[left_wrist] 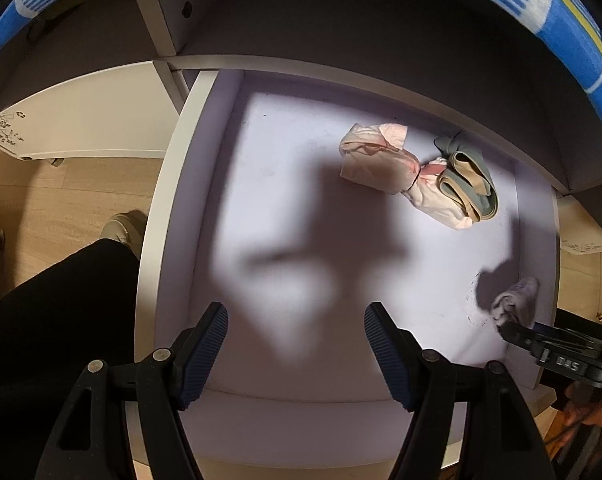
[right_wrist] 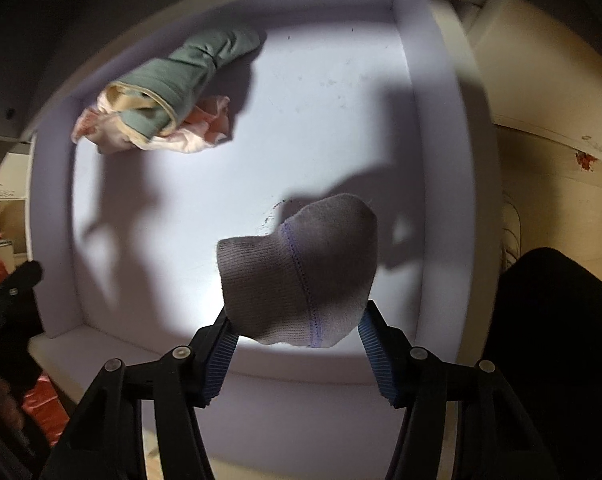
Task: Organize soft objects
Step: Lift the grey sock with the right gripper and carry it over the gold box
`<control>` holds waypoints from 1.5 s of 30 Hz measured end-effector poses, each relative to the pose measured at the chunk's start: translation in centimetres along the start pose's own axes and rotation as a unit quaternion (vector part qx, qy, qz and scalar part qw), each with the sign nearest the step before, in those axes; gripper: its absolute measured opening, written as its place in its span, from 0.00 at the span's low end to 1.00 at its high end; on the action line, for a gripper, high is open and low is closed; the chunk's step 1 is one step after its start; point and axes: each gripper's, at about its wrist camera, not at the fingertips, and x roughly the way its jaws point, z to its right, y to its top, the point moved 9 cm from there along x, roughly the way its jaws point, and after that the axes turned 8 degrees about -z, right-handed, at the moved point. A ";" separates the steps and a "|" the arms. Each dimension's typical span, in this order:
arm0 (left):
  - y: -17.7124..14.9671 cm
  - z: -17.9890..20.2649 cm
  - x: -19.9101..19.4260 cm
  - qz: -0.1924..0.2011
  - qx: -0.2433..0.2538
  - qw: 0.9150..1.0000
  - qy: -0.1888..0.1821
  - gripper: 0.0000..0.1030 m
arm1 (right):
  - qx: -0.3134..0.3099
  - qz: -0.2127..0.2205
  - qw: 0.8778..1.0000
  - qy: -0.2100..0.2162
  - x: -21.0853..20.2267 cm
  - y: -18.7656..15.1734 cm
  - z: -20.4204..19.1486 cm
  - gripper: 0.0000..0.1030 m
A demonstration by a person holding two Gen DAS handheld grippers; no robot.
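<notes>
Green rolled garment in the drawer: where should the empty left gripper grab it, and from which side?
Judging by its pose, take the green rolled garment across its narrow middle, coming from straight above with the left gripper. It lies flat as a long roll, partly over the pink clothes, near the drawer's back wall. Pads either side of the roll's width should keep it bundled.

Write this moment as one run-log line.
left gripper: open, empty | right gripper: shut on grey knitted sock | white drawer: pink-and-green cloth bundle
</notes>
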 end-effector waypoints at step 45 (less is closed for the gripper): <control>-0.2 0.6 -0.3 -0.005 -0.001 1.000 -0.028 0.70 | -0.145 0.196 0.969 -0.028 -31.1 6.5 -11.3 0.59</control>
